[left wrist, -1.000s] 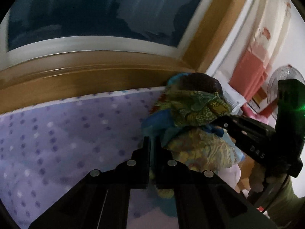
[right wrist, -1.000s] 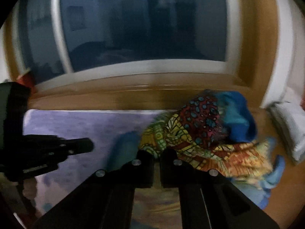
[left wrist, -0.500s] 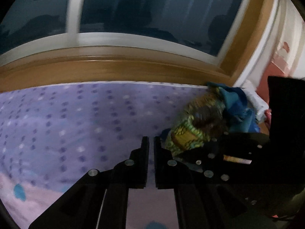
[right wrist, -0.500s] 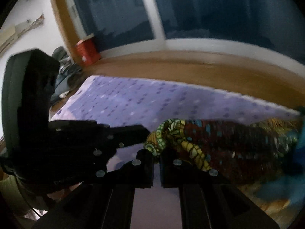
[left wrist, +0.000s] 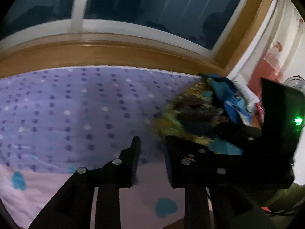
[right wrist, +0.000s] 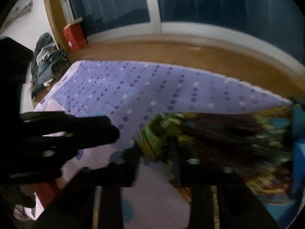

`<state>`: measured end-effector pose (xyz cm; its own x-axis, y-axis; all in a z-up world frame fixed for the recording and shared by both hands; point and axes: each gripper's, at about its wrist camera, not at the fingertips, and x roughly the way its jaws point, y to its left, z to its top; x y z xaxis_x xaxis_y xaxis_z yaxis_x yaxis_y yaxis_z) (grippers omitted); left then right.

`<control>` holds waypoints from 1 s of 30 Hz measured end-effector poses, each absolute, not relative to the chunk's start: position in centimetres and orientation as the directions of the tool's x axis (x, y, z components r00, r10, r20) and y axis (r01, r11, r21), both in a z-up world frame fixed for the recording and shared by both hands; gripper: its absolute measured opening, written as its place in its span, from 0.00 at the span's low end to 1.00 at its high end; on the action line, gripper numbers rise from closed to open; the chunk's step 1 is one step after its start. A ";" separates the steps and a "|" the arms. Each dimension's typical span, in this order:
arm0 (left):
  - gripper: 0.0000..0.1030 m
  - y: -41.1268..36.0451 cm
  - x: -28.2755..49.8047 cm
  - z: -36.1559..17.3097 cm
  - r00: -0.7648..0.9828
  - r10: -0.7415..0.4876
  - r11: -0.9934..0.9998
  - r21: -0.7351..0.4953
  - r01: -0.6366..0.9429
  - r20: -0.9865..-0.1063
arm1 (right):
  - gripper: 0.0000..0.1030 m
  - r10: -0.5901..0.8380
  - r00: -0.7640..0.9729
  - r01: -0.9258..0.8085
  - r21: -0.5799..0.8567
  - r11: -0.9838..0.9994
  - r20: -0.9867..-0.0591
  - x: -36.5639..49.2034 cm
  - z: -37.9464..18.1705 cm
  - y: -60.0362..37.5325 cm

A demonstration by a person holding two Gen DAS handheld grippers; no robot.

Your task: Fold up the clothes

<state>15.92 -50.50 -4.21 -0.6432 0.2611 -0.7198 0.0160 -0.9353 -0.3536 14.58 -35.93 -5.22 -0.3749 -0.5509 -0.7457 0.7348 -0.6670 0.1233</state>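
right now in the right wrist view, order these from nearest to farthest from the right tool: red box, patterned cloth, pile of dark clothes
1. patterned cloth, right by the right tool, its edge at the opening jaws.
2. pile of dark clothes, far left, past the bed's corner.
3. red box, upper left on the window ledge, slightly beyond the pile.

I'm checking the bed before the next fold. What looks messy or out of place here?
The patterned garment lies bunched in a crumpled heap at the bedsheet's edge, over other blue cloth, not spread flat. Both grippers' jaws are opening: the left gripper has nothing between them; the right gripper is at the garment's bunched end.
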 end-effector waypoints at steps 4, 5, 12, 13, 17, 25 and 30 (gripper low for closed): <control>0.30 -47.7 14.8 -4.4 -0.628 0.245 -0.955 -0.295 -0.026 -0.738 | 0.59 -0.539 -0.473 0.687 0.091 -0.721 -0.697 14.4 -3.1 -31.1; 0.31 -47.0 14.6 -4.3 -0.623 0.243 -0.958 -0.284 -0.034 -0.744 | 0.59 -0.527 -0.497 0.670 0.082 -0.738 -0.689 14.2 -2.7 -29.8; 0.43 -41.8 12.4 -4.9 -0.549 0.276 -0.961 -0.216 -0.172 -0.789 | 0.59 -0.326 -0.626 0.463 -0.001 -0.886 -0.709 10.3 -4.0 -22.3; 0.43 -40.9 11.9 -5.3 -0.534 0.277 -0.960 -0.204 -0.194 -0.799 | 0.59 -0.303 -0.628 0.434 0.000 -0.901 -0.717 9.7 -4.4 -21.4; 0.43 -37.9 9.7 -7.5 -0.475 0.257 -0.958 -0.157 -0.241 -0.841 | 0.59 -0.266 -0.635 0.372 0.015 -0.928 -0.726 7.9 -5.4 -18.9; 0.43 -37.6 8.2 -8.4 -0.471 0.213 -0.972 -0.135 -0.195 -0.856 | 0.59 -0.316 -0.569 0.364 0.112 -0.925 -0.759 6.4 -7.7 -17.9; 0.43 -37.0 9.2 -5.6 -0.552 0.258 -0.949 -0.103 -0.297 -0.793 | 0.59 -0.334 -0.544 0.380 0.129 -0.916 -0.770 6.2 -8.4 -18.1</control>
